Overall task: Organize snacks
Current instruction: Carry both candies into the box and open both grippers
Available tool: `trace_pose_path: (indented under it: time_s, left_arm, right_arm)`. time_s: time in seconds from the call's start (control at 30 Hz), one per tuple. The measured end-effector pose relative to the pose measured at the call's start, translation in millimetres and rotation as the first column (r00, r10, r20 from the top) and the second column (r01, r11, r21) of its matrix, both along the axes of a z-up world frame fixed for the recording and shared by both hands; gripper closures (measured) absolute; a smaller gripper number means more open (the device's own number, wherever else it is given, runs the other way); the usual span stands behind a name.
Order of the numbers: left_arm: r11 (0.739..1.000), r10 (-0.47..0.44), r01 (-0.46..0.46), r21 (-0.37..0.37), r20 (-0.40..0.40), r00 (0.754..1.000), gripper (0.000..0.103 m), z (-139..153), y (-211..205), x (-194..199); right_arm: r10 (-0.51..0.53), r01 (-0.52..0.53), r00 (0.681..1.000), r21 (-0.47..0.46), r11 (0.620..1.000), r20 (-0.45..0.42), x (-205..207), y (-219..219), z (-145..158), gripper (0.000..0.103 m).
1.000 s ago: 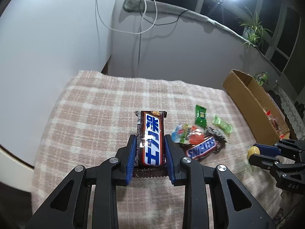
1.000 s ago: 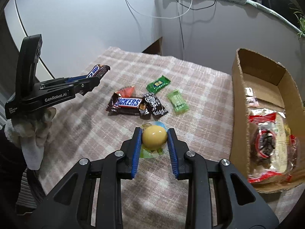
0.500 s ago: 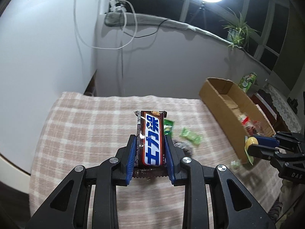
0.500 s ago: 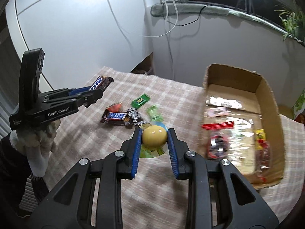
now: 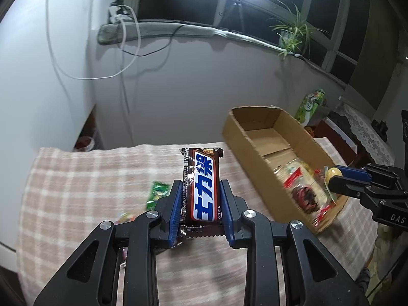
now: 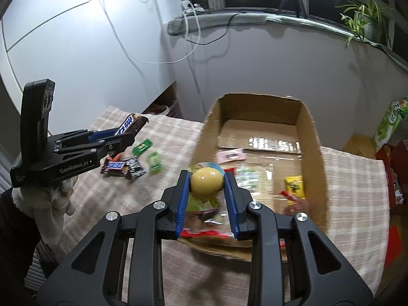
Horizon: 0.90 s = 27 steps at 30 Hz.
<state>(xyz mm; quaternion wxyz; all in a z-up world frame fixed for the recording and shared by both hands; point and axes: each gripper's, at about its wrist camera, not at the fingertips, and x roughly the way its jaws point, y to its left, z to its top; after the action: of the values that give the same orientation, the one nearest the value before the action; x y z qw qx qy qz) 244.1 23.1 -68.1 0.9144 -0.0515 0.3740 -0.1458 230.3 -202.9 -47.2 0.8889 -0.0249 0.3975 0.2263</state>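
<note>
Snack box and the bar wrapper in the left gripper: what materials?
Box: corrugated cardboard, matte brown, with ragged torn rim and folded flaps. Bar wrapper: glossy film, likely plastic or foil laminate; it catches glare and has crimped, serrated ends. Left gripper clamps it.

The left tool (image 5: 200,196) is black plastic with blue pads and round silver screws. The right tool (image 6: 206,186) looks the same. White letters mark their sides. A fuzzy white glove (image 6: 49,204) is worn.

Tablecloth (image 5: 76,178): pink-and-cream plaid. Chocolate bar (image 5: 201,186): brown wrapper, blue-on-white lettering. Egg-shaped sweet (image 6: 206,181): pale yellow. Cardboard box (image 6: 312,137): plain brown.
</note>
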Motion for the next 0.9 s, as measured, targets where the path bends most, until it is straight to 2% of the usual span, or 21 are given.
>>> trace_pose_path:
  time_s: [0.47,0.9]
  left_arm:
    - [0.996,-0.086,0.086,0.009,-0.017,0.996,0.076,-4,-62,29]
    - [0.992,-0.127,0.128,0.017,-0.040,0.991,0.076,-12,-95,48]
  right_arm:
    - [-0.055,0.056,0.998,0.020,0.998,-0.033,33,-40,-20,0.075]
    - [-0.073,0.074,0.995,0.026,0.997,-0.061,51,-56,-35,0.075]
